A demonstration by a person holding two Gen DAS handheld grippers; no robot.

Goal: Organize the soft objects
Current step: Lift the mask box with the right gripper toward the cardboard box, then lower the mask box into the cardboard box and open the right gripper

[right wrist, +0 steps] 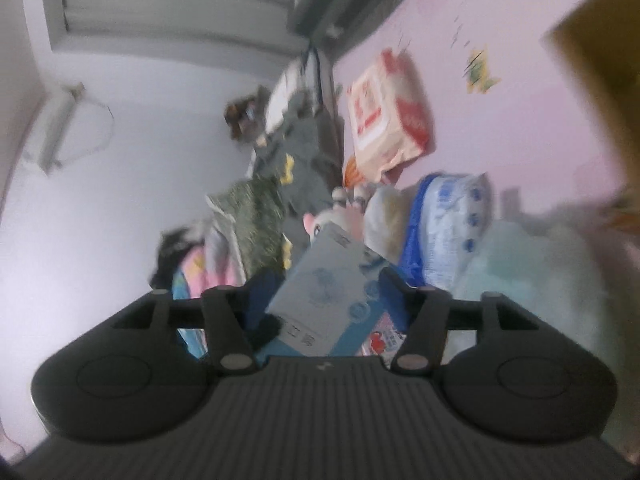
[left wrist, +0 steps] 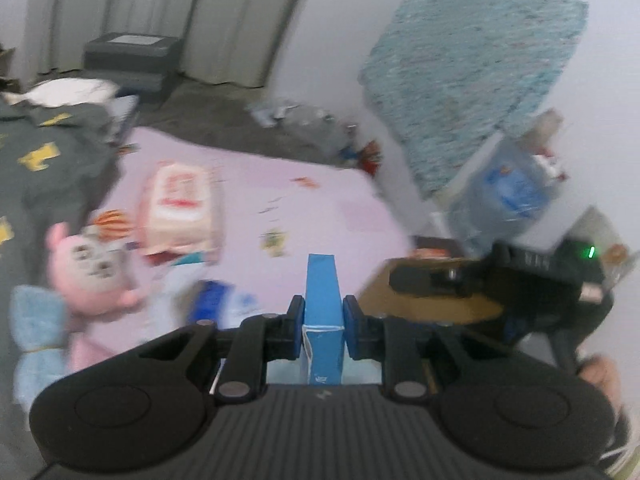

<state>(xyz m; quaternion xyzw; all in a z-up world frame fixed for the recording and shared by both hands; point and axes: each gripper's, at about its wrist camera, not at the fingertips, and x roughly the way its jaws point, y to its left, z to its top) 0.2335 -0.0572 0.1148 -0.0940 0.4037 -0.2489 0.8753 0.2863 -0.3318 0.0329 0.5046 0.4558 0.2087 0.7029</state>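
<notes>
The left tool (left wrist: 323,326) is pinching a thin blue box (left wrist: 322,312) edge-on, up above the pink sheet (left wrist: 320,204); the right tool (right wrist: 326,300) grips a pale blue box (right wrist: 328,292), tilted; a pink plush toy (left wrist: 90,272) lies on the sheet beside a red and white soft pack (left wrist: 180,210); a blue and white soft pack (right wrist: 448,228) sits near the right tool; all looks blurry.

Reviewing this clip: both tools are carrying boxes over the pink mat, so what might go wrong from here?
1. The left tool pinches the blue carton only across its narrow sides; it may twist out.
2. The pale blue box sits skewed in the right tool and may slip.
3. Both views are motion-blurred, so placement may be imprecise.
</notes>
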